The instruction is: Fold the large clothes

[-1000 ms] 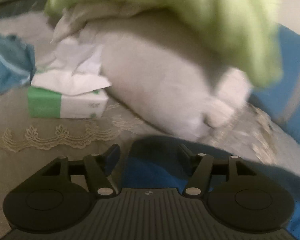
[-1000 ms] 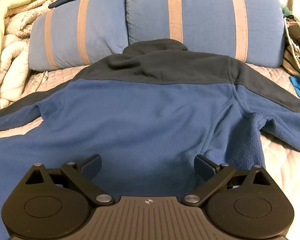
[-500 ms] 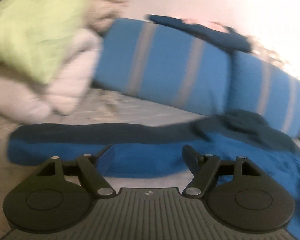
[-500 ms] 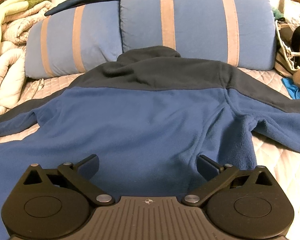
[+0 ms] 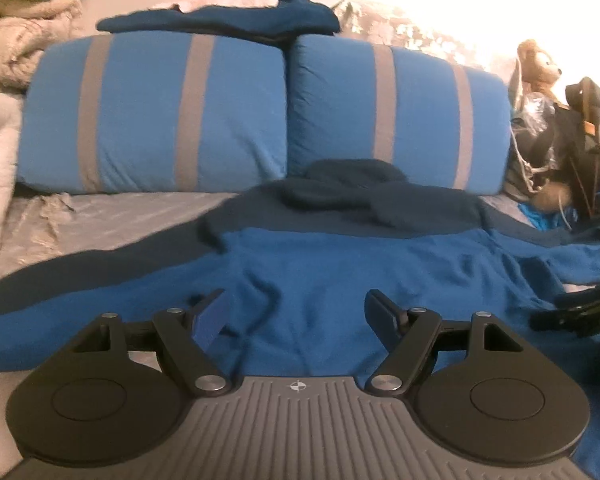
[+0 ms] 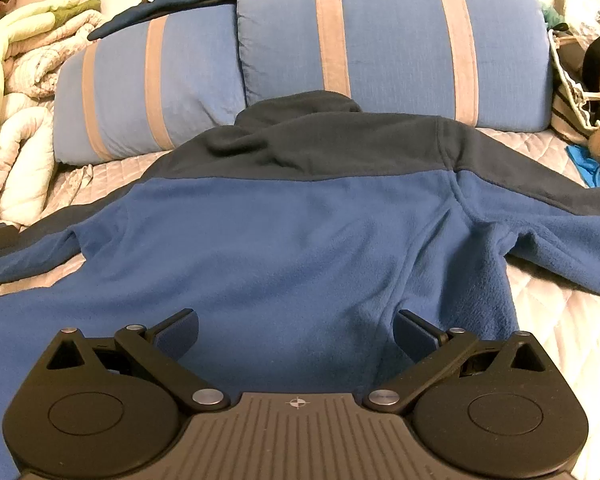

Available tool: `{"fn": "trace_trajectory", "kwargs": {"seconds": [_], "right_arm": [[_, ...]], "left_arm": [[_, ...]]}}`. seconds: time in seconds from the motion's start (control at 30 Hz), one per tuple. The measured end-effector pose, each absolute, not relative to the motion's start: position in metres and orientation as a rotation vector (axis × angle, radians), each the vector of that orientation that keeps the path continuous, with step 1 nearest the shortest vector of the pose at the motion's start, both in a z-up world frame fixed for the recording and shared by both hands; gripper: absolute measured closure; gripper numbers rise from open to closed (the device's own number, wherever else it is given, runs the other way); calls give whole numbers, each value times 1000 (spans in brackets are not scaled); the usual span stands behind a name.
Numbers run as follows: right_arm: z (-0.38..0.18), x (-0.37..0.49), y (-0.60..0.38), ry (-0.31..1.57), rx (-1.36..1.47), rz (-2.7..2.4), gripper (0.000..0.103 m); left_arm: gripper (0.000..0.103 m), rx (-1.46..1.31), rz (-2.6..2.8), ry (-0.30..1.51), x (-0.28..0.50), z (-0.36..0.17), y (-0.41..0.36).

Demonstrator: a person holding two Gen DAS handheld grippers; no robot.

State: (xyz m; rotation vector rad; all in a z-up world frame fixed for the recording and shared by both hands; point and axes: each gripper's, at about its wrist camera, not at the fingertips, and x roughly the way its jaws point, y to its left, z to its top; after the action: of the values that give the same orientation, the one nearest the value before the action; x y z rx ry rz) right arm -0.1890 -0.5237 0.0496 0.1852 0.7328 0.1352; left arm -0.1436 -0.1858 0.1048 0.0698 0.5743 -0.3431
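Across the bed [image 6: 560, 320]: quilted cover, bearing everything.
Fleece jacket [image 6: 300, 232]: back up, sleeves spread, collar against the striped pillows [image 6: 380, 40]; likely flattened ready for folding.
Left gripper [image 5: 296, 312]: jaws just widened, nothing between them, above the hem.
Right gripper [image 6: 296, 332]: jaws apart, empty, over the hem.
Hidden: cuffs and hem corners cut off.

The fleece jacket [image 6: 300, 240] lies with its hem hidden behind the right gripper's body and both sleeve ends cut off by the picture's edges. In the left wrist view, the clutter of bags [image 5: 572, 152] beside the 2 pillows [image 5: 260, 112] is blurred and too tangled to tell apart.
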Motion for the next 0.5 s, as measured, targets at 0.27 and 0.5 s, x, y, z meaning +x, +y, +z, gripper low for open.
{"fn": "trace_trajectory", "kwargs": {"seconds": [0.27,0.5], "right_arm": [[50,-188,-520,744,168,133,0],[51,-188,-519,745,162,130,0]], "left_arm": [[29,61,-306,597,-141,94,-199],[29,56,-291,602,-144,91,-199]]}}
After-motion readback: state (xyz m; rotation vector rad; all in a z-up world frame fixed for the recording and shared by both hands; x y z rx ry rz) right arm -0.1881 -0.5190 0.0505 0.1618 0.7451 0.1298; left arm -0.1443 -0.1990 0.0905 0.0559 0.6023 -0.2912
